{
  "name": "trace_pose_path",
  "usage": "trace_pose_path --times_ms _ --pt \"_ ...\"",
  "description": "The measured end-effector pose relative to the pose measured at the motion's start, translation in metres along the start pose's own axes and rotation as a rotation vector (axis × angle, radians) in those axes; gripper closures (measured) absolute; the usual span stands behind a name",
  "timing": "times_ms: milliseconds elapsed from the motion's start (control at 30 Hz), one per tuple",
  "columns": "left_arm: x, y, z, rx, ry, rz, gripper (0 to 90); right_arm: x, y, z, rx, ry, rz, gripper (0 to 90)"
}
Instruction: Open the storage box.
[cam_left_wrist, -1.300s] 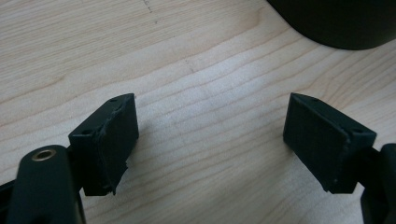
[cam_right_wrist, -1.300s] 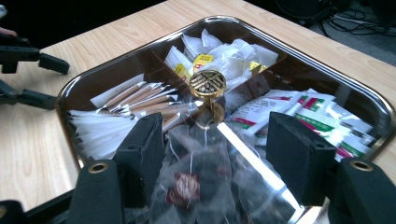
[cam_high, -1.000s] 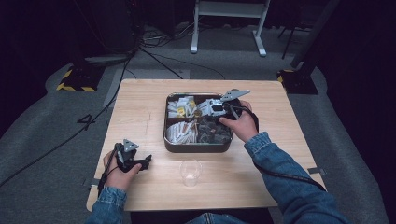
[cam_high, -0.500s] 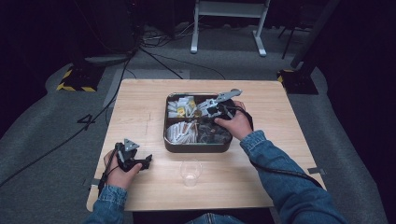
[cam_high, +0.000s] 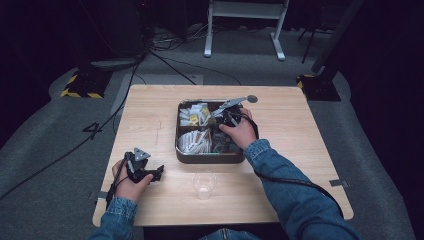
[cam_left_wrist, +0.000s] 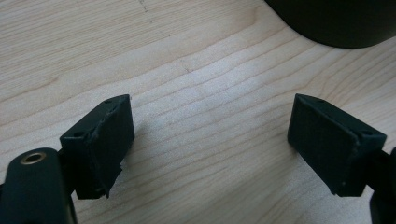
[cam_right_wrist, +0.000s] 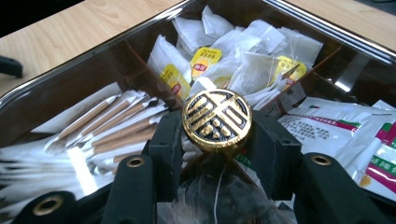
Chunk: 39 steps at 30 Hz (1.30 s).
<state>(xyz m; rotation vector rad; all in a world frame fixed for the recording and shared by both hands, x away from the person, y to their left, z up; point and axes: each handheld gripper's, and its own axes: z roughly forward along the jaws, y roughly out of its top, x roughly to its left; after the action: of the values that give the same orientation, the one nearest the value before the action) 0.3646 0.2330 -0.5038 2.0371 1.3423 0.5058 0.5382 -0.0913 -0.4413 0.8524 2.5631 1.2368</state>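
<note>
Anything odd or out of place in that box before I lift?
Nothing damaged or spilled. One oddity: a round gold medallion stands among the tea bags in the box, between the right claw pads.

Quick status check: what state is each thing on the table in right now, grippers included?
Box: lidless, compartments full of packets.
Knob: upright in the box, between the right gripper's jaws.
Tea bags: piled in a far compartment.
Sticks: lying flat in their wrappers.
Cup: upright, empty, near the table's front edge.
Right gripper: jaws just closing onto the knob.
Left gripper: open, empty, just widening over bare table.
</note>
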Motion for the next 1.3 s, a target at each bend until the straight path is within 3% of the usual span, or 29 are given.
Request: trace_pose_path --times_ms 333,433,467,600,833,1033,1300 --pt "0.000 0.000 0.000 0.000 0.000 0.002 15.3 0.006 0.001 0.002 0.001 -0.046 -0.012 57.9" --pt "0.000 0.000 0.000 0.000 0.000 0.003 15.3 0.011 0.001 0.003 -0.005 -0.081 0.040 58.2" --pt "0.000 0.000 0.000 0.000 0.000 0.003 15.3 0.014 0.001 0.003 -0.010 -0.104 0.087 58.3" --pt "0.000 0.000 0.000 0.001 -0.001 0.005 15.3 0.021 0.001 0.005 -0.014 -0.152 0.091 58.5" --pt "-0.001 0.000 0.000 0.002 -0.001 0.003 15.3 0.022 0.000 0.004 -0.029 -0.160 0.130 58.7" --pt "-0.002 0.000 0.000 0.000 0.004 0.001 15.5 0.026 0.007 -0.003 -0.035 -0.178 0.093 58.8" --pt "-0.002 0.000 0.000 -0.001 0.003 -0.001 15.6 0.023 0.023 -0.033 -0.090 -0.186 0.074 58.8"
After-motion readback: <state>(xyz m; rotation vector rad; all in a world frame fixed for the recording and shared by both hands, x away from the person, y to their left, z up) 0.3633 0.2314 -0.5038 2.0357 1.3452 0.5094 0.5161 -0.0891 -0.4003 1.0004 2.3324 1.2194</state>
